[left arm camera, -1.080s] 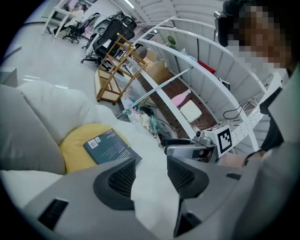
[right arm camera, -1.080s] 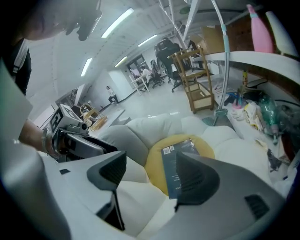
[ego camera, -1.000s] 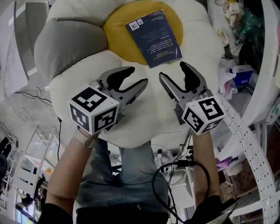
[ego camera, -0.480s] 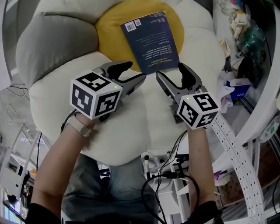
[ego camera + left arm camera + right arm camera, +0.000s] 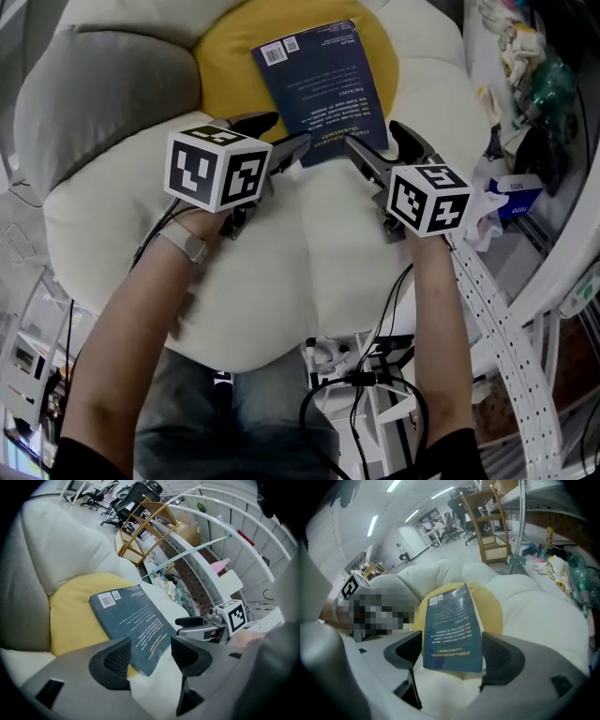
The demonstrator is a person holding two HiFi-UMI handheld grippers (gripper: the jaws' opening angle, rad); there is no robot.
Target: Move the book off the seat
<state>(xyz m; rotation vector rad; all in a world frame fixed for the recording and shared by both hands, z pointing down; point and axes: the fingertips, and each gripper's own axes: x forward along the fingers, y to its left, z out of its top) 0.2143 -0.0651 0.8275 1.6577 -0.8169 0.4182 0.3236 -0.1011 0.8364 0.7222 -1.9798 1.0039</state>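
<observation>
A dark paperback book (image 5: 319, 89) lies flat on the yellow centre of the seat (image 5: 122, 225), its near edge just ahead of the left tongs (image 5: 277, 134) and right tongs (image 5: 378, 141), both just opened wide and gripping nothing; the book is probably light and slightly floppy, best pinched at that edge.

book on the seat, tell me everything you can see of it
The book is a closed dark blue paperback, back cover up, with white print and a white barcode label at a far corner. It lies flat on the yellow centre of the cream cushion, its near edge over the cream part. The left gripper and right gripper, jaws just opened wider, frame its near edge without pressing it.
</observation>
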